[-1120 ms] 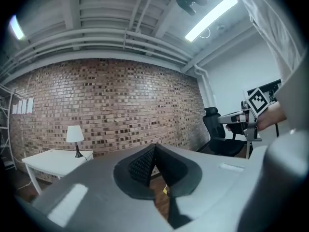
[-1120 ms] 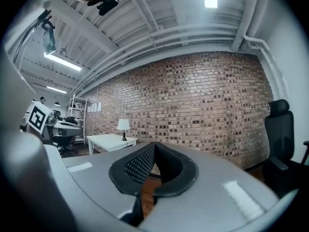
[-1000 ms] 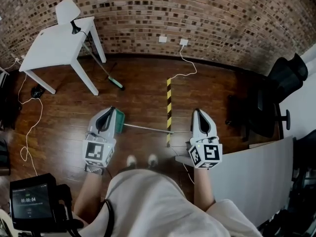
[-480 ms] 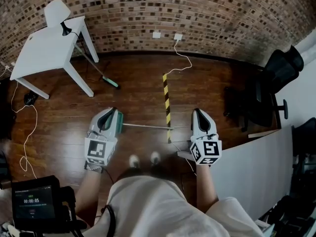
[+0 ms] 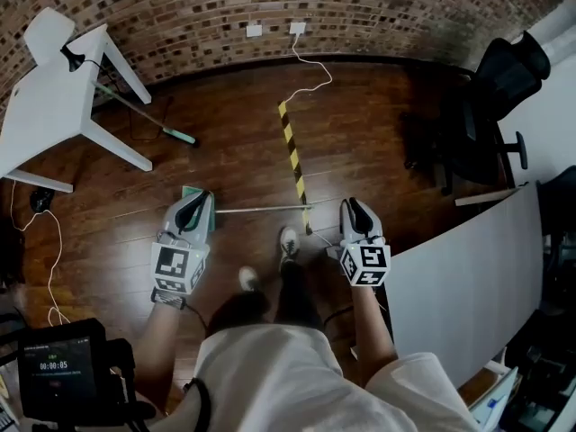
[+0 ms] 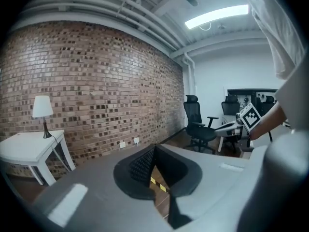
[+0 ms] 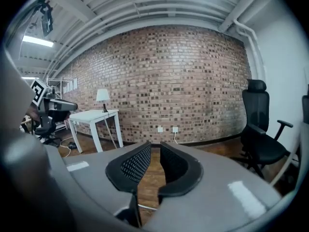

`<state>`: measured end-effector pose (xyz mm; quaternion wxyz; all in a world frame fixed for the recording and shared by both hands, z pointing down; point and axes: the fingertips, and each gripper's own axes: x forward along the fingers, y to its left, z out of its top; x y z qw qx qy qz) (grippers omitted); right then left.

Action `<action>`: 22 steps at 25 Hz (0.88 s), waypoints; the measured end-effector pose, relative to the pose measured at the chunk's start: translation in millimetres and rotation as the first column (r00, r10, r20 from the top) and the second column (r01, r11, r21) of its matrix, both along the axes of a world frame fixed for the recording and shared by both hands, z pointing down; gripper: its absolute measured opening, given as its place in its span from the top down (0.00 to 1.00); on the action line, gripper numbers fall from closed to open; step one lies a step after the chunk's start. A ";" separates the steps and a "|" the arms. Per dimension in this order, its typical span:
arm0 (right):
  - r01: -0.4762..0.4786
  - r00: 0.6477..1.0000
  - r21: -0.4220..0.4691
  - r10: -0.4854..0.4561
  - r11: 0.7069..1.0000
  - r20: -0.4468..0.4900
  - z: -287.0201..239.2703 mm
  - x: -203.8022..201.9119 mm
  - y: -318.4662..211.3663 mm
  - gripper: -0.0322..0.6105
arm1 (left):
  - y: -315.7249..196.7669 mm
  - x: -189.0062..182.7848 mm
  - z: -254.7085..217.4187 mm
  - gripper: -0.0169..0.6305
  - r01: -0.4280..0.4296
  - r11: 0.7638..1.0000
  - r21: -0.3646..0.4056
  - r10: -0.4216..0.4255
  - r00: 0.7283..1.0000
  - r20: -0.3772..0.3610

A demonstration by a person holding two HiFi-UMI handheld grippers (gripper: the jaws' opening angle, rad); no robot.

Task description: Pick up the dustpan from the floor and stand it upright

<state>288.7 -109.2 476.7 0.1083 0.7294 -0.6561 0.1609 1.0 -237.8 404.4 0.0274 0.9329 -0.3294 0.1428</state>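
Note:
The dustpan lies flat on the wooden floor. Its teal pan is partly hidden under my left gripper, and its thin metal handle runs right to the striped tape. The left gripper hovers over the pan with its fingertips touching and nothing held; in the left gripper view only floor shows below the tips. My right gripper hangs just right of the handle's end. Its jaws are opening, and a narrow gap with nothing in it shows in the right gripper view, where the handle lies low beneath them.
A yellow-and-black tape stripe crosses the floor. A white table and a green-headed broom stand back left. Black office chairs and a white board are at the right. The person's shoes are between the grippers.
Both grippers have sunk toward the floor and the person has stepped forward. The right gripper now sits close to the handle's end.

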 end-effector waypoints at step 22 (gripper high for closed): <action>0.000 1.000 -0.309 0.001 0.951 0.004 378.3 80.5 -47.6 0.77 | -104.6 111.1 336.3 0.97 0.001 0.979 -0.203 0.021 0.994 0.108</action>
